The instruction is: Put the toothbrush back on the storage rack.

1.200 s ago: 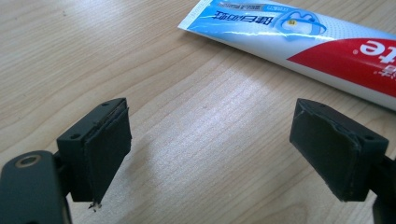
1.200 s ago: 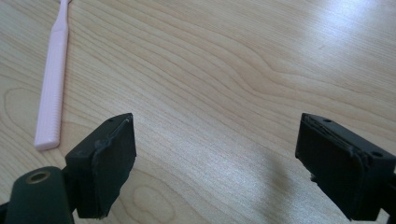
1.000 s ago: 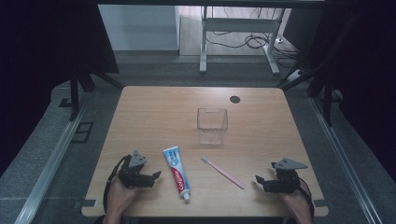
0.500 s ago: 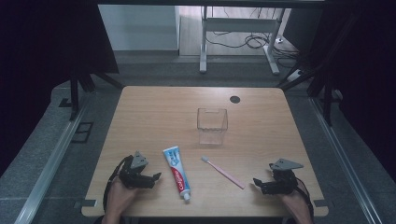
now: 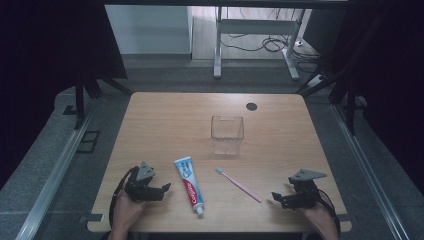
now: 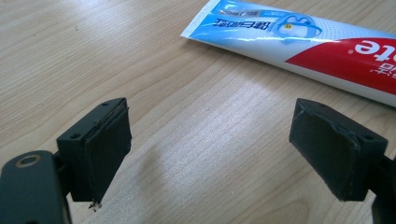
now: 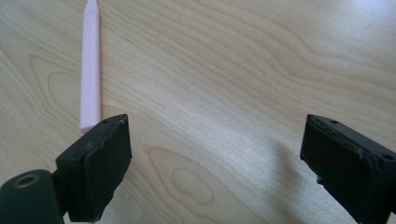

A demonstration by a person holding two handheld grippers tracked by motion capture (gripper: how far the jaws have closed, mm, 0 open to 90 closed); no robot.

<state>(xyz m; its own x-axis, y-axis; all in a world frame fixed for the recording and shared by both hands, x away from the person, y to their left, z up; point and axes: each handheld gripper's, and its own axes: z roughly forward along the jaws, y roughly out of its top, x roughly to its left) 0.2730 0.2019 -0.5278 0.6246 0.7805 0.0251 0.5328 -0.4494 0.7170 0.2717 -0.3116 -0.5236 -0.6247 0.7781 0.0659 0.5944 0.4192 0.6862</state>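
Nothing has moved since the earlier frame. My left gripper and right gripper rest wide open and empty near the toothpaste tube and pink toothbrush. Next, I judge, I reach left for the toothbrush.

- Left gripper: black body, a grey three-cornered plate on top, a black cable looping behind it.
- Right gripper: black, with the same grey plate.
- Jaws: blocky black pads, small screw holes, slightly frayed edges.
- Wrists seem bare, though dim.
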